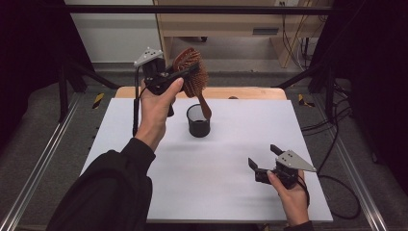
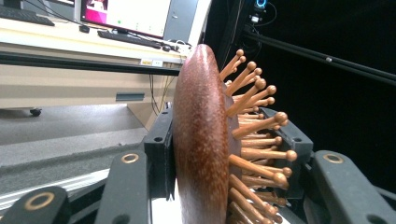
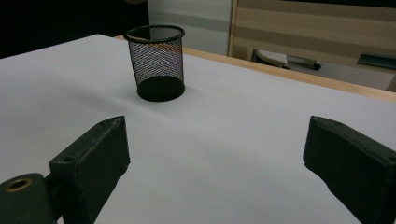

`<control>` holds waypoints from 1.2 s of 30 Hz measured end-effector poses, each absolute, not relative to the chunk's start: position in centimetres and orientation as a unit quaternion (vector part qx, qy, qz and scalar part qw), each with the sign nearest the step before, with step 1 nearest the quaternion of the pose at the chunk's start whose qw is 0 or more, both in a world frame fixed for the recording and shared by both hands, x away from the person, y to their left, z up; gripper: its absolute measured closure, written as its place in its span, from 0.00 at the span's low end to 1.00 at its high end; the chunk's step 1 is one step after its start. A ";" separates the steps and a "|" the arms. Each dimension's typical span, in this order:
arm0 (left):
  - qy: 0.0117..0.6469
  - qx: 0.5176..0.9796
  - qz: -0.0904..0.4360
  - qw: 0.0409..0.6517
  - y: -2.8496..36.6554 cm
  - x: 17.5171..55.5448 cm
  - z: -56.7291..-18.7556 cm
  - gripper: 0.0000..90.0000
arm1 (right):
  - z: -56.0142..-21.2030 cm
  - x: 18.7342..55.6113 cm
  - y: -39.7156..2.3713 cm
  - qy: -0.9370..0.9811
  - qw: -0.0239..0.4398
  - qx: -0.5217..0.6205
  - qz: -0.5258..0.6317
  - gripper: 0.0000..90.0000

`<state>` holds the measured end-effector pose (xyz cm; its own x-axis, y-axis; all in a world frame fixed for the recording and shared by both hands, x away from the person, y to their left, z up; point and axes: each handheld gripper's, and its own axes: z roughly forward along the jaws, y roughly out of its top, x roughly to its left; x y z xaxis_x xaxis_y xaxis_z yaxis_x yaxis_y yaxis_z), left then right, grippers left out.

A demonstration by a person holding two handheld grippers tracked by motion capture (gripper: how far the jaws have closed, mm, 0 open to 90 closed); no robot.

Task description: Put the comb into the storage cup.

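One brown wooden paddle hairbrush with ball-tipped wooden pins (image 1: 191, 72) is here, and one black wire-mesh round cup (image 1: 198, 121). One white rectangular board (image 1: 221, 173) lies on one light wooden table (image 1: 250, 93). Two black two-jaw hand-held grippers: left (image 1: 185, 72), right (image 1: 262, 158).

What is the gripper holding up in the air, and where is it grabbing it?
The left gripper holds a wooden hairbrush by its bristled head, one jaw on the smooth back and one among the bristles, with the handle hanging over the mesh cup. The right gripper holds nothing.
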<state>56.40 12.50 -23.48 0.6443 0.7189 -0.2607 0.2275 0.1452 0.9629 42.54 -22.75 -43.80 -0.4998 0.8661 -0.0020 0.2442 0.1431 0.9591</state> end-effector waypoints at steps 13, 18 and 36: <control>0.390 0.621 0.198 0.650 12.8 57.6 -24.2 0.57 | -43.8 42.8 -22.1 0.702 0.294 0.386 0.521 0.08; 0.398 0.618 0.204 0.647 13.0 57.8 -24.2 0.57 | -43.6 42.3 -22.5 0.691 0.300 0.393 0.528 0.08; 0.409 0.609 0.209 0.647 13.1 59.0 -25.1 0.57 | -43.6 42.5 -22.9 0.683 0.292 0.398 0.538 0.08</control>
<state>59.04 13.15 -25.06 0.5781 0.7682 -0.2750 0.2284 0.1713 0.9584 42.49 -22.94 -43.61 -0.5118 0.8586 0.0296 0.2294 0.1034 0.9678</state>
